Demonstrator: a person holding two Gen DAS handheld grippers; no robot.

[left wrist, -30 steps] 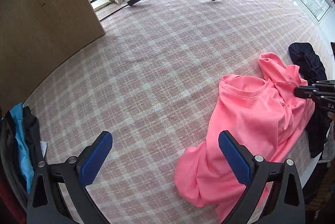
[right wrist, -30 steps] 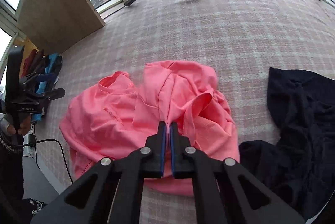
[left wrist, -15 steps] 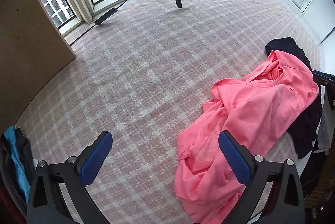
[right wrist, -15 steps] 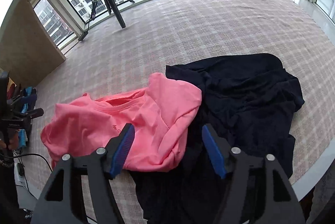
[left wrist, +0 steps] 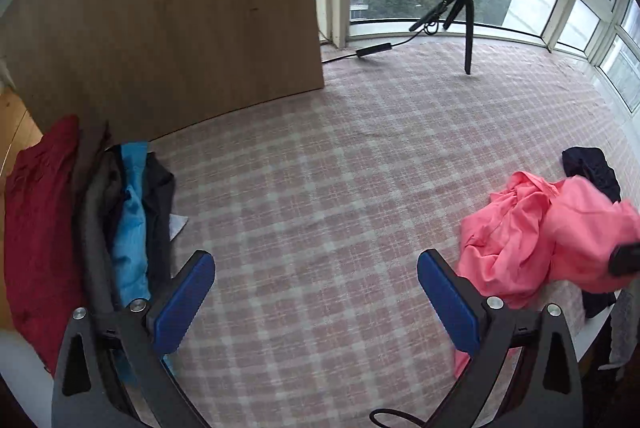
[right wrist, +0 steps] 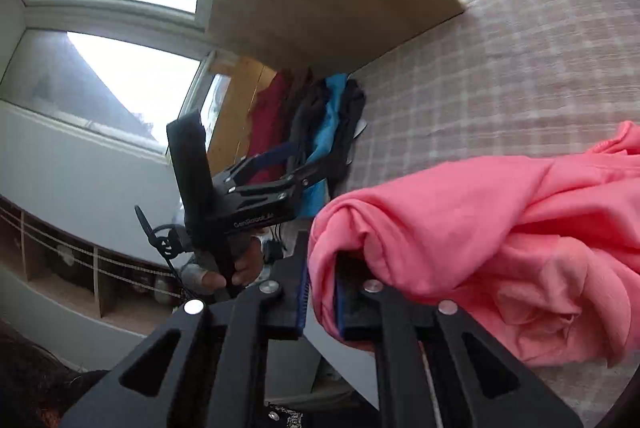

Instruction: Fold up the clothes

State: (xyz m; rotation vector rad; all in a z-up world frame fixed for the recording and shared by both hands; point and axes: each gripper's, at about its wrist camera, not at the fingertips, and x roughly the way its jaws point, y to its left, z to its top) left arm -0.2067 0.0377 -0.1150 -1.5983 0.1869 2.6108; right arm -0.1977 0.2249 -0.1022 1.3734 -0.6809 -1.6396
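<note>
A pink shirt (right wrist: 500, 228) lies bunched at the near right edge of a pink plaid bed (left wrist: 340, 188), one fold of it caught between the blue pads of the right hand-held gripper (right wrist: 320, 302), whose jaws are closing on the cloth. In the left wrist view the same shirt sits rumpled beside a dark garment (left wrist: 590, 168) at the bed's right side. The left hand-held gripper (left wrist: 316, 292) hangs released above bare plaid, its 2 blue pads (left wrist: 184, 302) wide apart with nothing between them; the right wrist view shows a person's hand (right wrist: 236, 264) around its black handle. Along the bed's left edge lies a row of clothes (left wrist: 100, 228) in red, grey, blue and black. A wooden panel (left wrist: 168, 12) stands behind them, and a ring light on a tripod (left wrist: 468, 8) stands by the windows.
</note>
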